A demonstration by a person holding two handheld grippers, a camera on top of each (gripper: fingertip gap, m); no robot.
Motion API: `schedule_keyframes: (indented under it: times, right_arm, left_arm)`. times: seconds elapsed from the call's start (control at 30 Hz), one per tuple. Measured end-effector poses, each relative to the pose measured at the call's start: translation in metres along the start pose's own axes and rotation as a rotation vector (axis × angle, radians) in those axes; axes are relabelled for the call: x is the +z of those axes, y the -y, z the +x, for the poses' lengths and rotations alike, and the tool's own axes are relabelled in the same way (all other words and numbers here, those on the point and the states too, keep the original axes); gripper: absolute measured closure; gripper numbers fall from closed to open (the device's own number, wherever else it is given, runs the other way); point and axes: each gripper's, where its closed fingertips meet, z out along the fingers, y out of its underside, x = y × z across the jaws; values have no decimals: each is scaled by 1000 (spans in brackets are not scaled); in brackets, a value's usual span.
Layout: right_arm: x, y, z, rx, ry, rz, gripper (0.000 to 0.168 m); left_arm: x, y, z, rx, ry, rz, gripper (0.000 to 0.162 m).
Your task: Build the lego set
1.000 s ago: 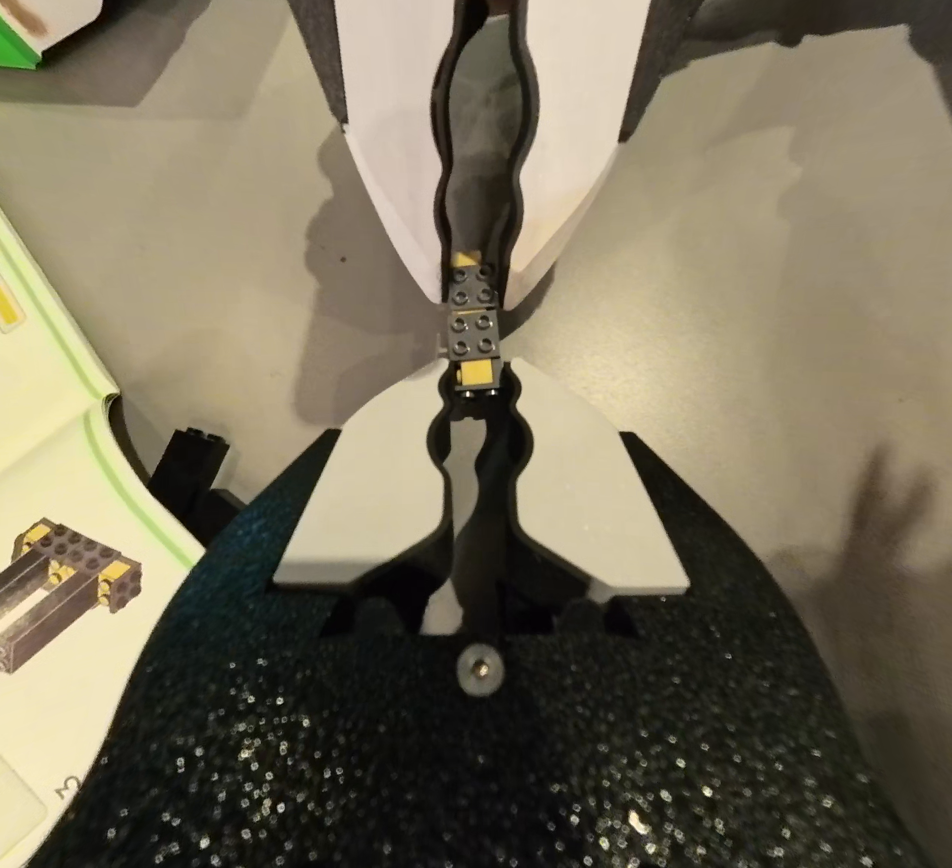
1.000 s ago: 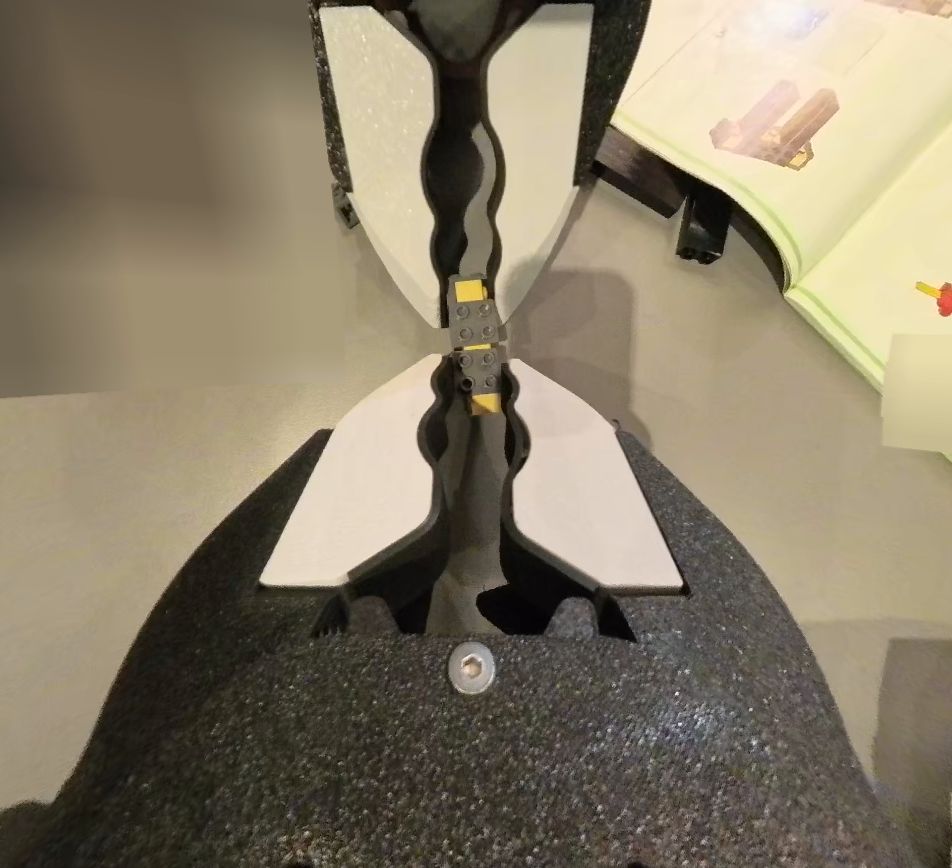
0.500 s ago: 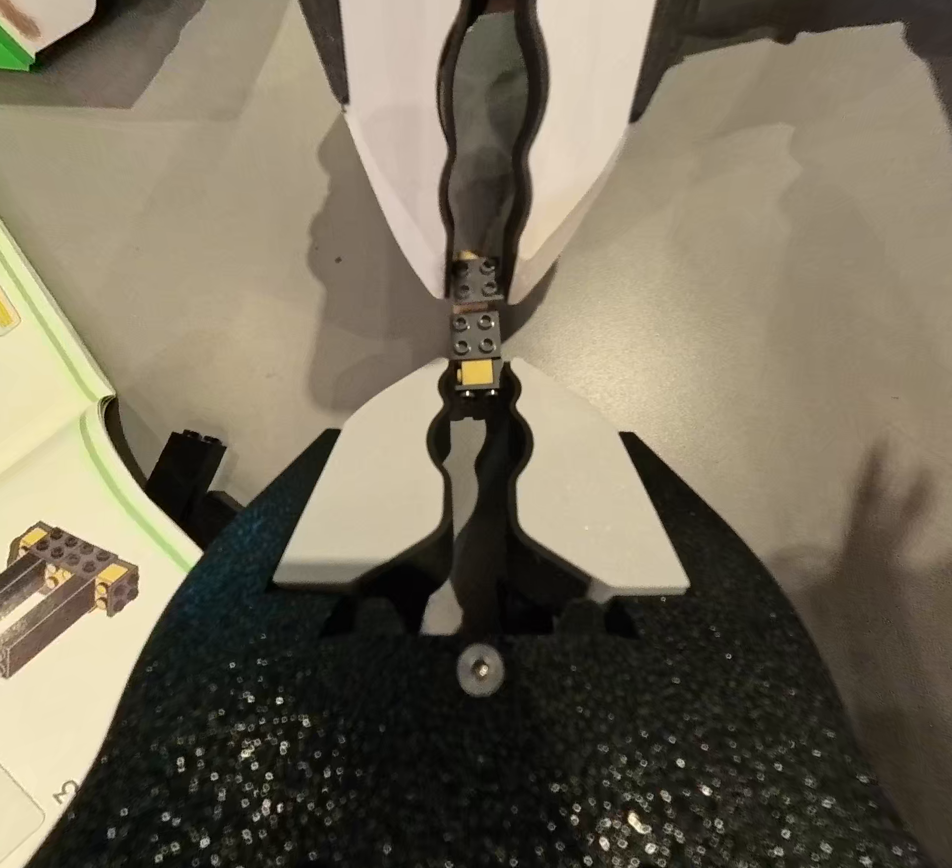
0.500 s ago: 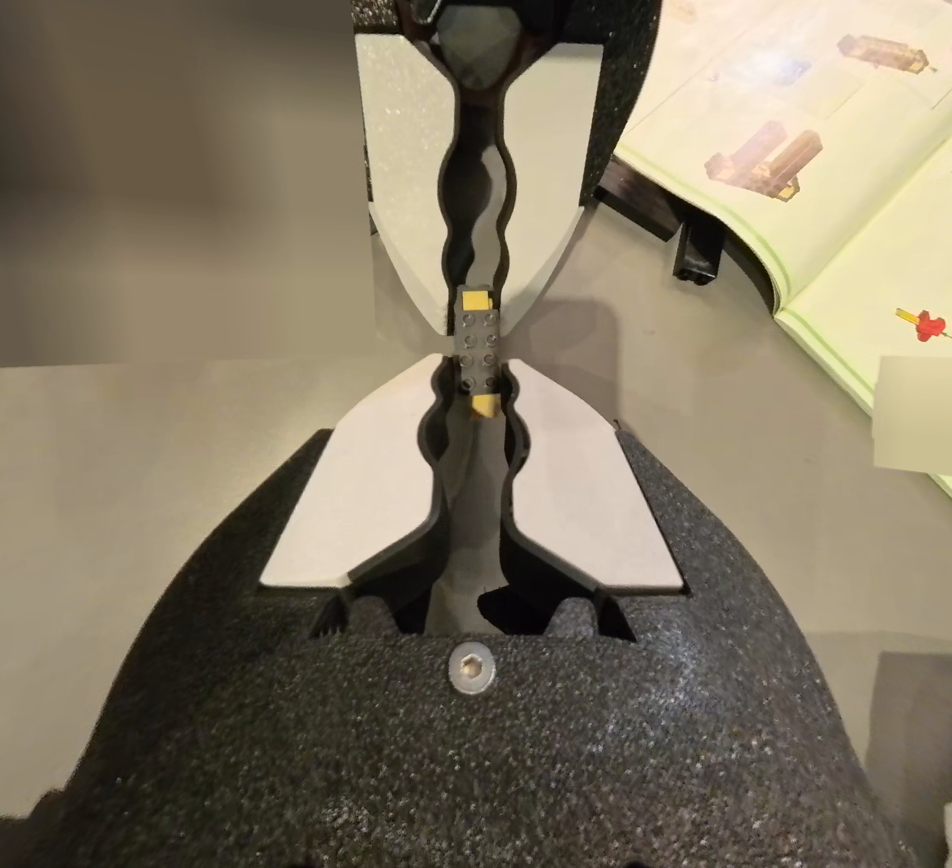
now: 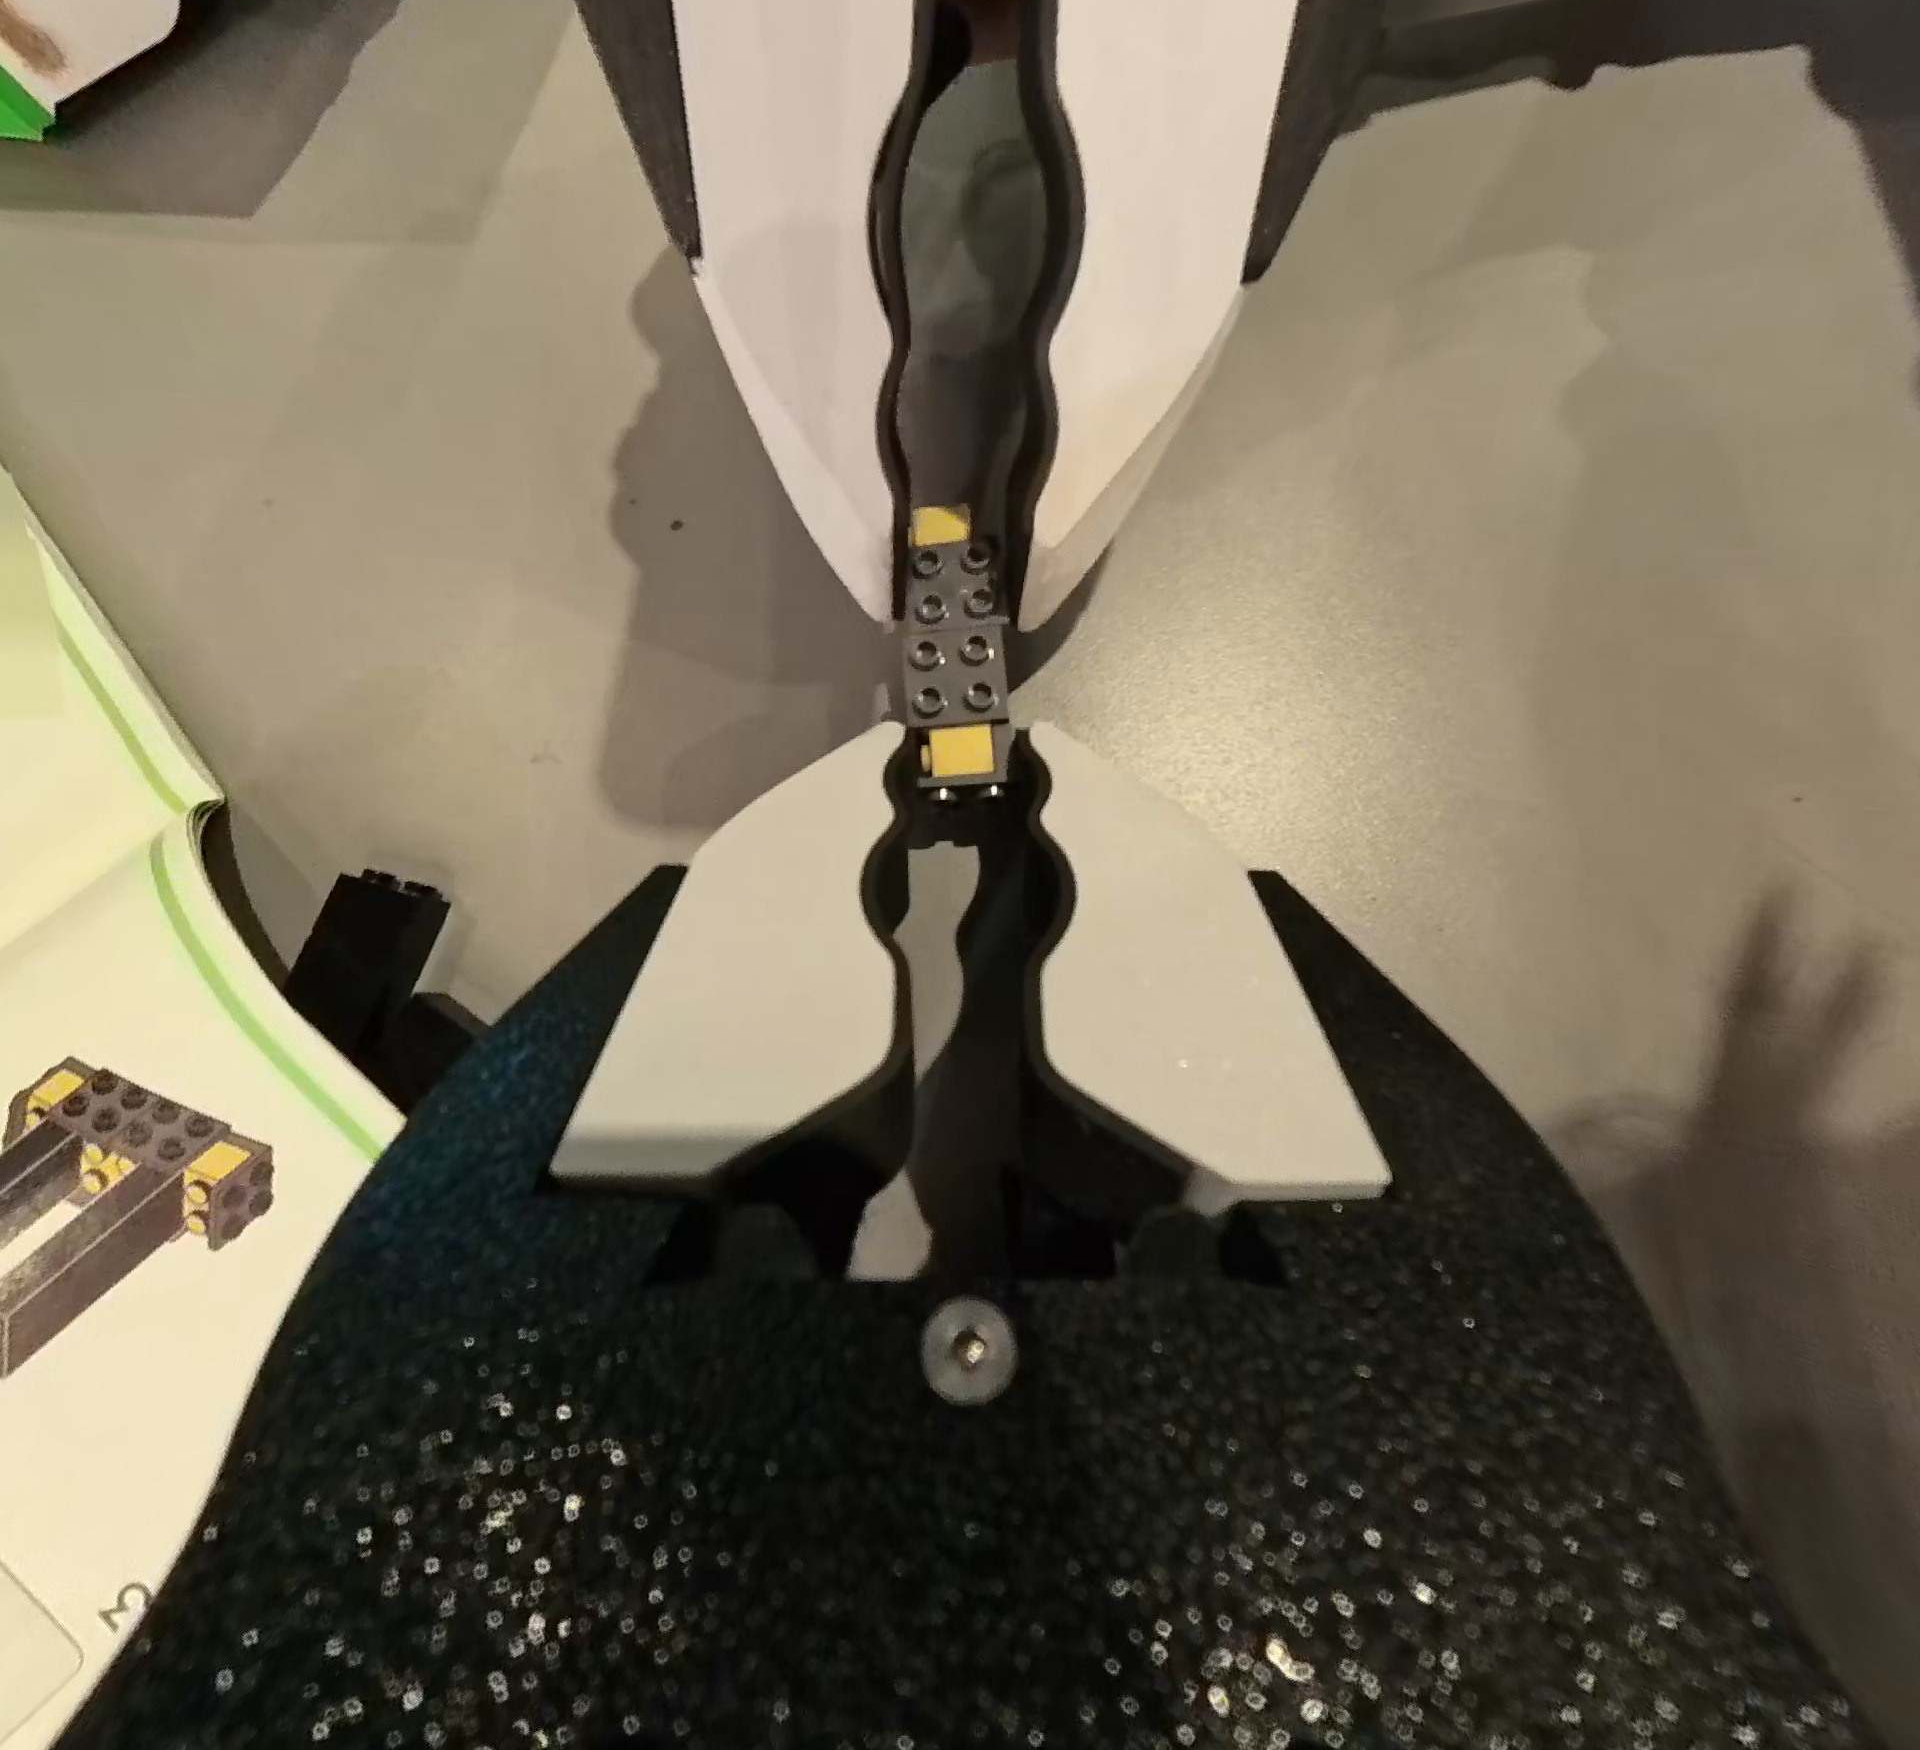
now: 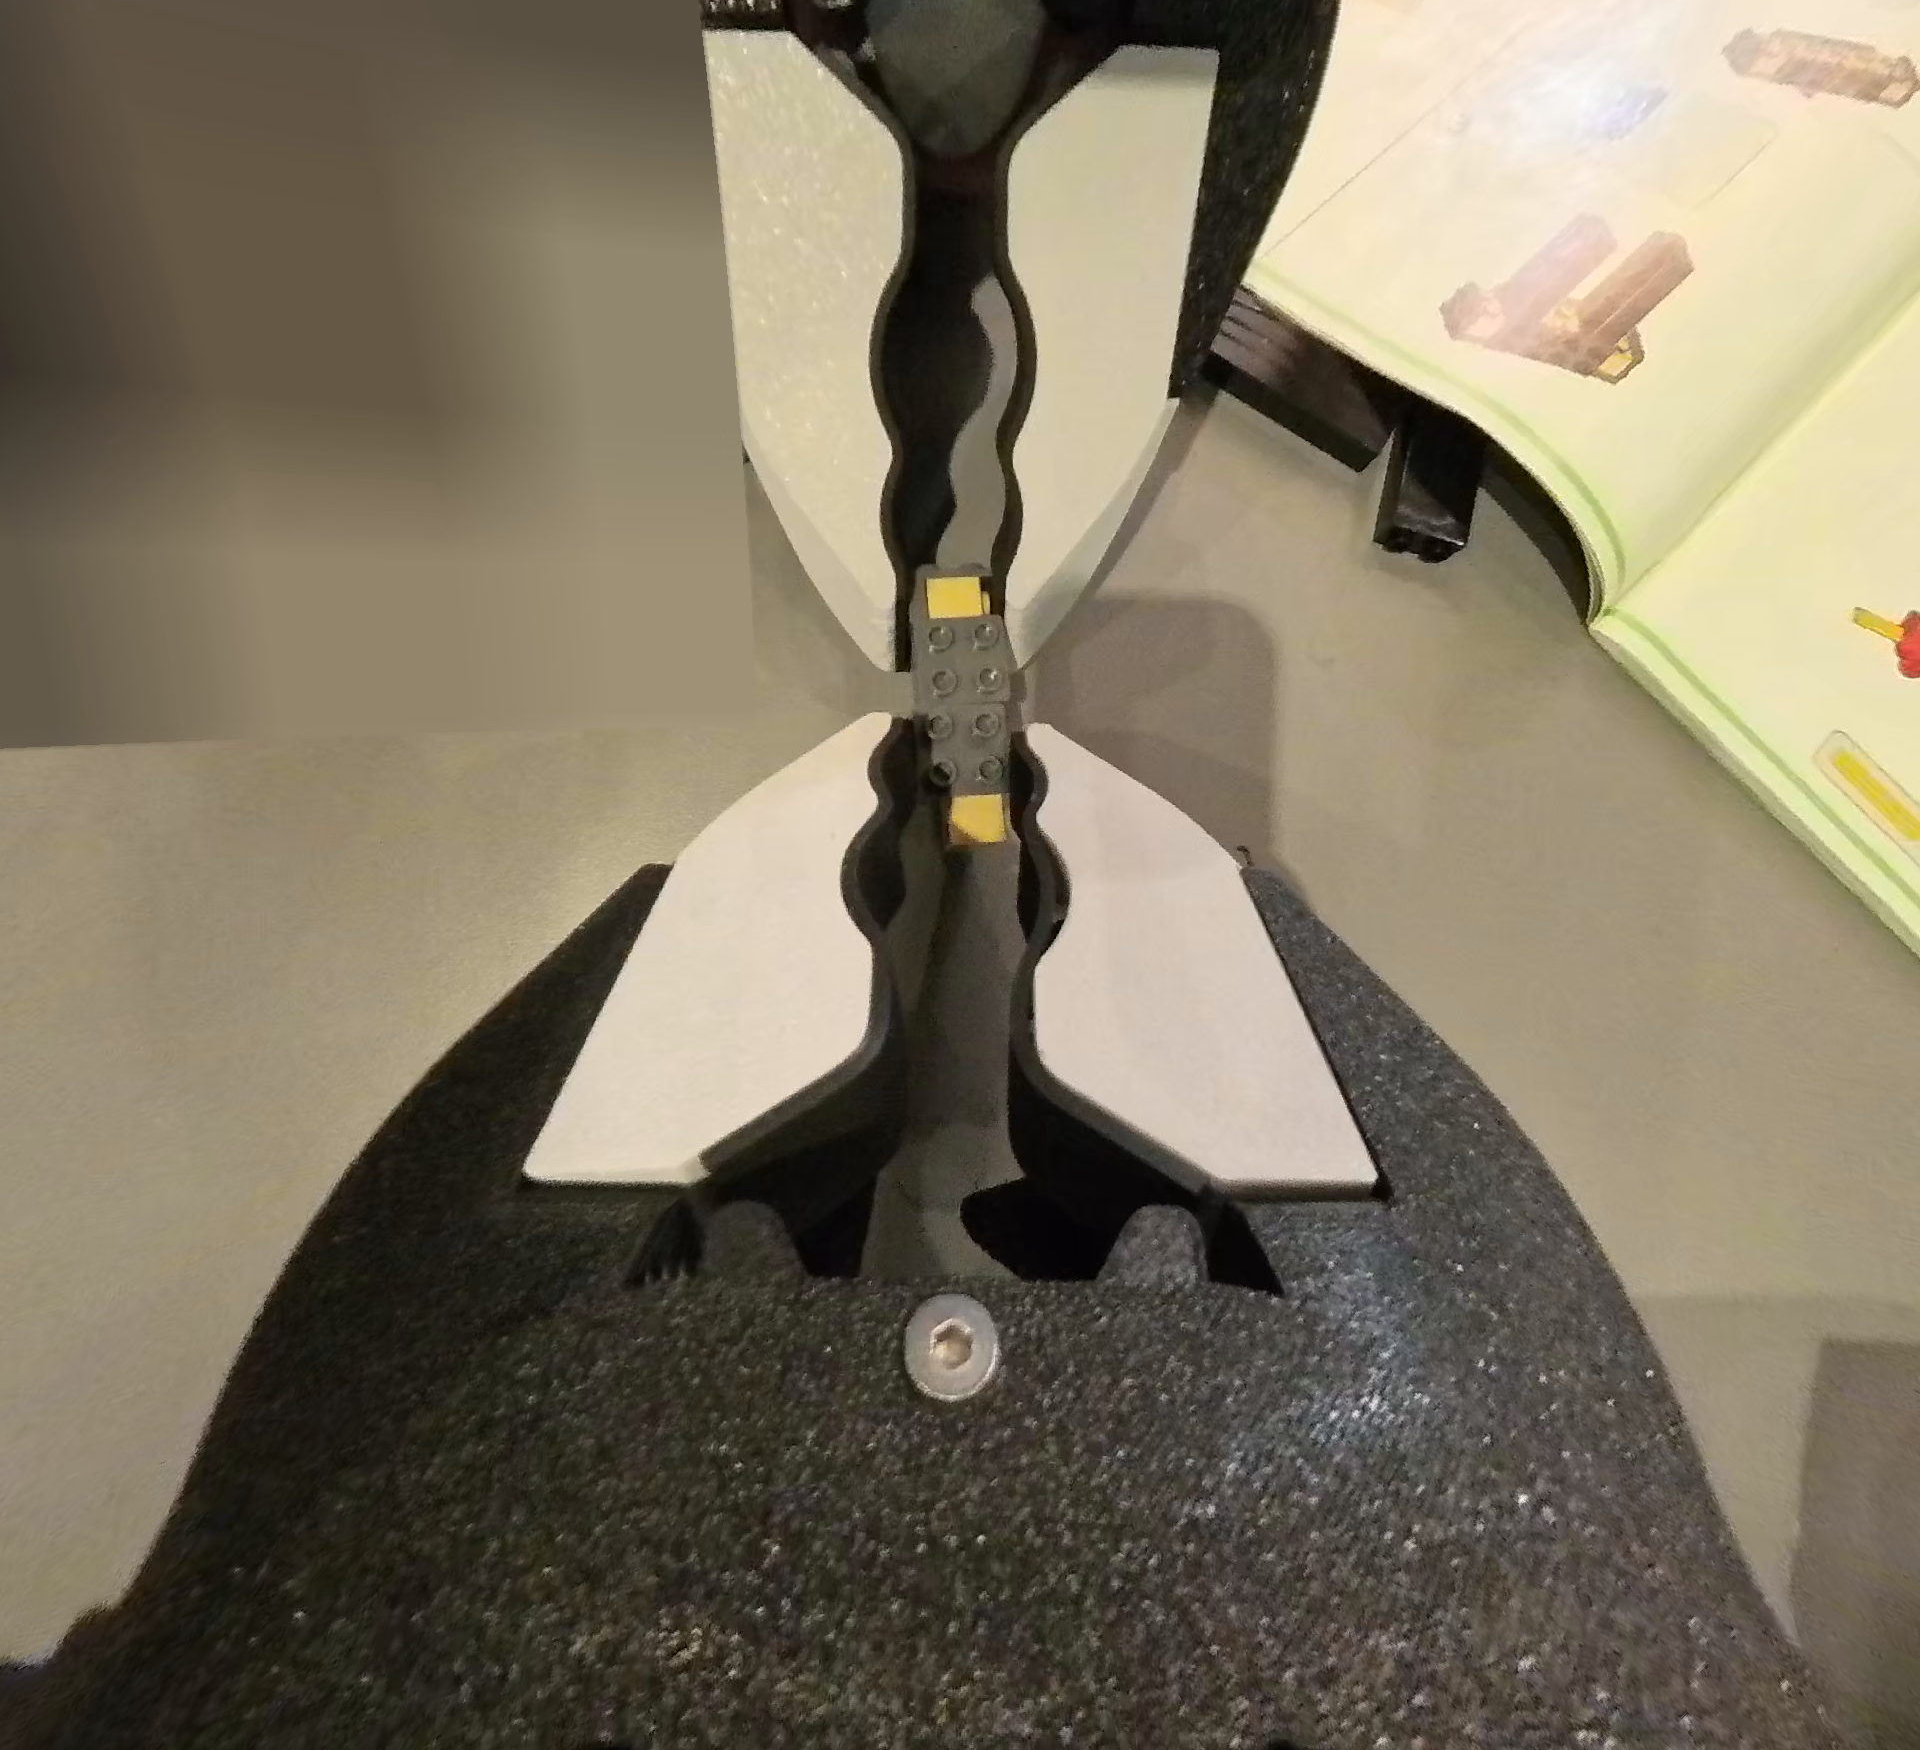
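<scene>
Lego sub-assemblies, two, each a dark grey studded block (image 5: 957, 680) with a yellow tile: half a second ago apart, now butted end to end above the grey surface (image 5: 1455, 557), so the join looks made or nearly so. Instruction booklet (image 6: 1714, 350), open, beside. Left tongs (image 5: 957, 770) clamped on near block; right tongs (image 6: 961, 765) clamped on its block (image 6: 964, 750). Black brick (image 5: 369, 952), loose by booklet.

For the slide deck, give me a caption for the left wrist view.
Left gripper and right gripper meet tip to tip, each clamping a grey-and-yellow brick assembly above the table.
</scene>
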Motion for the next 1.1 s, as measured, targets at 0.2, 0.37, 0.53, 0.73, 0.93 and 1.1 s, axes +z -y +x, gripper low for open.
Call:
schedule_keyframes:
  times: [0.2, 0.37, 0.53, 0.73, 0.93, 1.1]
  right_arm:
    - [0, 0, 0, 15, 8, 0, 151]
    - [0, 0, 0, 8, 3, -3, 150]
    - [0, 0, 2, 4, -9, -1, 147]
    - [0, 0, 2, 2, -12, 10, 145]
    - [2, -2, 2, 12, -6, 18, 144]
    - [1, -2, 2, 23, -2, 25, 144]
  left_arm:
    - [0, 0, 0, -2, -3, 0, 145]
    - [0, 0, 0, -4, -6, 0, 145]
    - [0, 0, 0, -7, -8, 0, 145]
    - [0, 0, 0, -9, -11, -1, 145]
    - [0, 0, 0, -13, -14, -1, 145]
    - [0, 0, 0, -15, -16, -2, 145]
